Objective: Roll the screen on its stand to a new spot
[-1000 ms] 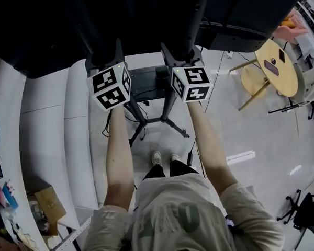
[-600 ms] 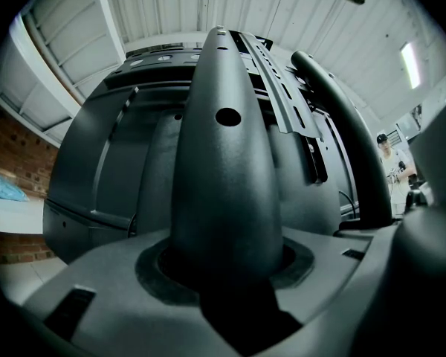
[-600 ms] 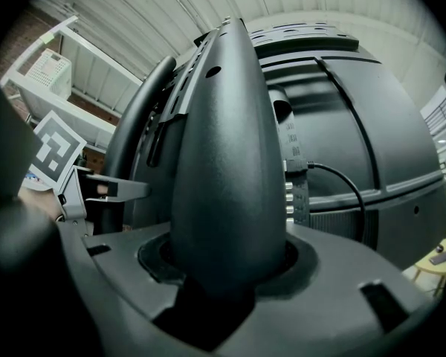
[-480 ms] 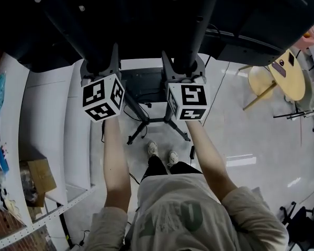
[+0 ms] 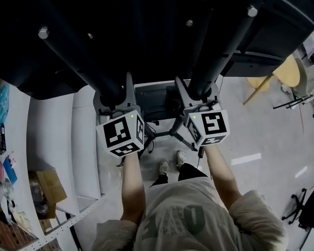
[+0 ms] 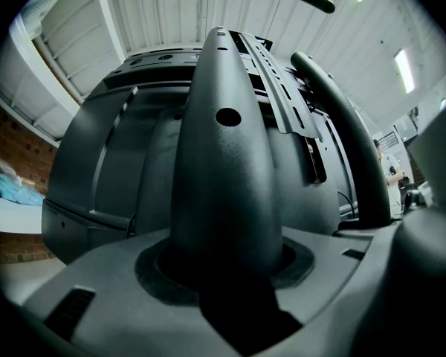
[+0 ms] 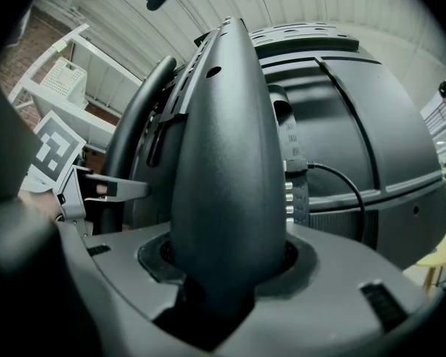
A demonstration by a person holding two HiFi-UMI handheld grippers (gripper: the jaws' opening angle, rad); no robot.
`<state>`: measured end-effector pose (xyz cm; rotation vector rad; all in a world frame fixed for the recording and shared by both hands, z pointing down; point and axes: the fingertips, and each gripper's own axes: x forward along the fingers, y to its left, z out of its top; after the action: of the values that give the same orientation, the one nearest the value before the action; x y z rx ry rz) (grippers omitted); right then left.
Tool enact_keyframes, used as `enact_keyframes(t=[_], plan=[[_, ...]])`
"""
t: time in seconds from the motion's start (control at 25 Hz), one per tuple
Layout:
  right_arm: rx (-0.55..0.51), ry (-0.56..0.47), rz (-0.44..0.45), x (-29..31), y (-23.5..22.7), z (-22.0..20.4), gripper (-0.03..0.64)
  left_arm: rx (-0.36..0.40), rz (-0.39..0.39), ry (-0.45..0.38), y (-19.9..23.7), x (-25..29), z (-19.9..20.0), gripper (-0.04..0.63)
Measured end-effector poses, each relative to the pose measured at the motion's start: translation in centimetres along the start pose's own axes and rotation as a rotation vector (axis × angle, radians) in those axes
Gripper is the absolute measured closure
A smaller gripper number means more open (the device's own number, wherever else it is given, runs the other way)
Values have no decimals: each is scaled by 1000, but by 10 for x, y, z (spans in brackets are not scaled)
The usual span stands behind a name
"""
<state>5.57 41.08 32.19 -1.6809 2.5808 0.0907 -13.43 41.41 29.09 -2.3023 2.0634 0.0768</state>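
Note:
The black back of the screen (image 5: 120, 25) fills the top of the head view, carried on two slanted black poles. My left gripper (image 5: 113, 99) is shut on the left pole (image 5: 78, 56). My right gripper (image 5: 199, 93) is shut on the right pole (image 5: 225, 46). In the left gripper view the left pole (image 6: 223, 184) rises thick out of my left gripper (image 6: 223, 270), with the screen (image 6: 104, 169) behind it. In the right gripper view the right pole (image 7: 227, 162) stands in my right gripper (image 7: 223, 274). The stand's legs (image 5: 179, 134) and a small shelf (image 5: 154, 95) show below on the floor.
White stepped shelving (image 5: 52, 140) and a cardboard box (image 5: 47, 184) lie to the left. A round yellow table (image 5: 288, 72) sits at the right, a chair base (image 5: 309, 213) at the lower right. The person's feet (image 5: 170, 165) stand just behind the stand's legs. A cable (image 7: 342, 175) plugs into the screen's back.
Both grippers have stayed shut on the poles and sit lower in the head view. The screen's back now covers more of the view, and the yellow table has slid toward the right edge.

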Motion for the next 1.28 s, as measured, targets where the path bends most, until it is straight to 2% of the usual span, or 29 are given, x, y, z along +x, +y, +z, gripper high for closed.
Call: enact_keyframes(t=[0.52,1.04,1.28], plan=[[-13,-11,-35,-105,42,14,414,-1,-20,-6,-14,-105,8,380],[3,4,4,-107,49,14,414,4,-7,1,-13,-111,8,379],[0,2,-19,-107,45,11,413,1,-14,4,-14,-109,8,379]])
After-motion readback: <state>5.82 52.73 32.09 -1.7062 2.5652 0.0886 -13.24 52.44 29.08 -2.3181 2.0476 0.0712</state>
